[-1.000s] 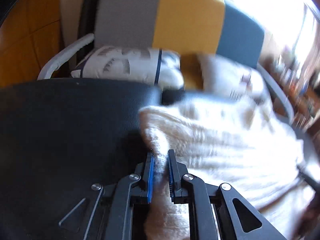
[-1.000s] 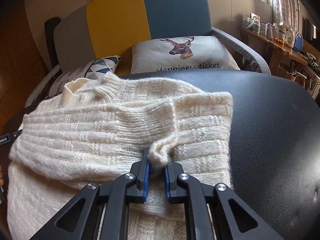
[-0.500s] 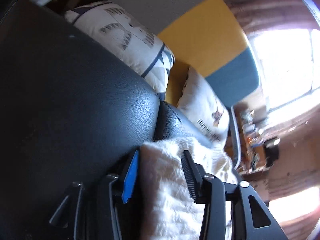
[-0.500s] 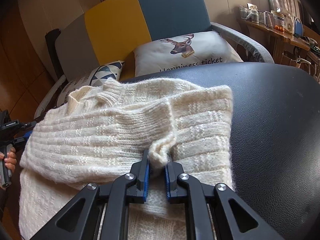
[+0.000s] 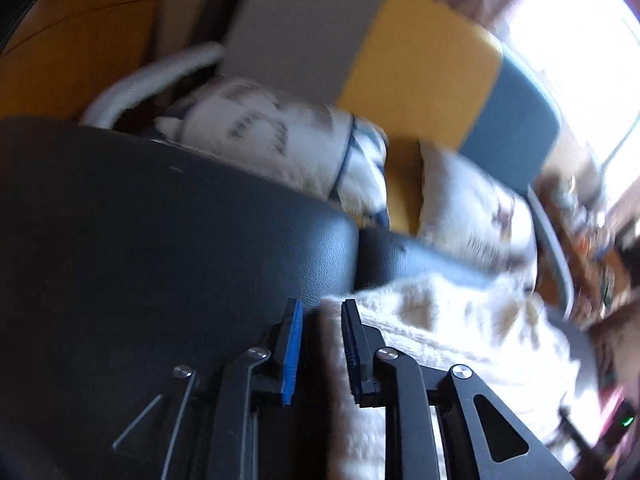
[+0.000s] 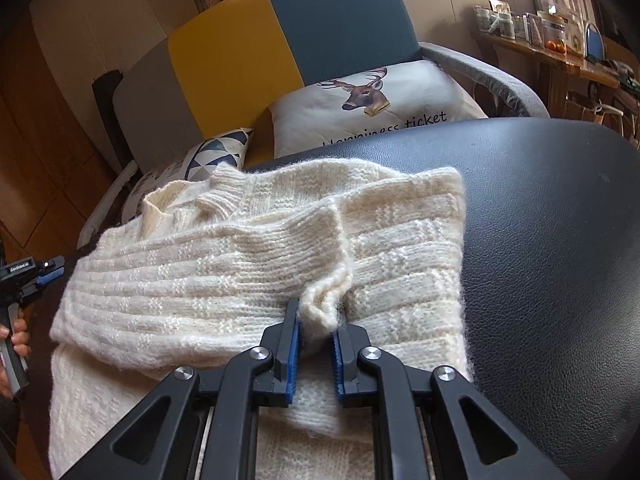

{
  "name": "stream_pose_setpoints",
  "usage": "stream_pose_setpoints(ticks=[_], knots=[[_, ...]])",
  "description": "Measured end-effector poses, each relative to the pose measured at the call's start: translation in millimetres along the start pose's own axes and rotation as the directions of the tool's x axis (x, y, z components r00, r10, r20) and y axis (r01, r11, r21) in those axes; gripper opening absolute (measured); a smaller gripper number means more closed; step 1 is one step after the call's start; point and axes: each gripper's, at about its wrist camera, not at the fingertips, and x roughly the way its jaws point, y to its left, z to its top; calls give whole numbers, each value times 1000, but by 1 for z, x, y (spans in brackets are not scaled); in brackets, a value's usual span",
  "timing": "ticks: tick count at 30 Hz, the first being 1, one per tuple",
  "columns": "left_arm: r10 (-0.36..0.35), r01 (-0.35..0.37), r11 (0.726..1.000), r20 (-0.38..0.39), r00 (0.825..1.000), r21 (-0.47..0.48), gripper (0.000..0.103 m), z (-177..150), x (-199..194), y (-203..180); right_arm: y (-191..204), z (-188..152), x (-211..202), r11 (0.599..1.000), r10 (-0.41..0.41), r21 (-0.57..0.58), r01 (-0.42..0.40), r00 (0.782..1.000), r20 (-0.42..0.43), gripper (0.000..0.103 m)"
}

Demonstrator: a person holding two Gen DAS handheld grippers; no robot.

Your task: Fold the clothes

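Observation:
A cream knit sweater [image 6: 240, 272] lies on a black leather surface [image 6: 560, 240], with one sleeve folded across its body. My right gripper [image 6: 316, 320] is shut on the bunched sleeve cuff [image 6: 324, 304], and its jaws are starting to open. In the blurred left wrist view, my left gripper [image 5: 322, 308] is at the sweater's [image 5: 440, 328] left edge. Its jaws are opening: a strip of knit lies between them, with a dark gap beside the blue pad [image 5: 292, 352]. The left gripper [image 6: 40, 276] also shows at the left edge of the right wrist view, held by a hand [image 6: 16, 332].
Behind the surface stands a grey, yellow and blue sofa [image 6: 280, 40] holding a deer cushion [image 6: 380, 108] and a triangle-pattern cushion [image 6: 216, 152]. A wooden shelf [image 6: 560, 48] with small items lines the right wall. Bare black leather [image 5: 160, 240] lies left of the sweater.
The left gripper's jaws have spread off the sweater edge, and its view has swung and rolled. The right gripper stays on the cuff, its jaws slightly wider.

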Motion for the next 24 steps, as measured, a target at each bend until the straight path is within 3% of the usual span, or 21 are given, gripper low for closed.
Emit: stream_pose_setpoints(ticks=[2, 6, 8, 11, 15, 18, 24], knots=[[-87, 87, 996, 29, 996, -5, 39, -12, -25, -2, -7, 1, -7, 999, 29, 42, -29, 1000, 3, 18], [-115, 112, 982, 12, 993, 154, 42, -50, -46, -30, -7, 0, -40, 999, -42, 28, 40, 997, 68, 23], [-115, 115, 974, -10, 993, 194, 42, -63, -41, -41, 1, 1, -57, 997, -76, -11, 78, 991, 114, 23], [-107, 111, 972, -33, 994, 209, 42, -77, -34, -49, 22, 6, -61, 991, -63, -113, 76, 991, 114, 23], [-85, 93, 975, -47, 995, 201, 42, -90, -26, -52, 54, -1, -24, 952, -117, -281, 118, 993, 19, 23], [-48, 62, 974, -72, 996, 218, 43, -101, -12, -50, 51, -15, -2, 940, -186, -294, 171, 982, -26, 23], [-33, 40, 969, -33, 999, 245, 44, -108, -12, -51, 48, -19, -1, 943, -190, -280, 180, 982, -8, 23]])
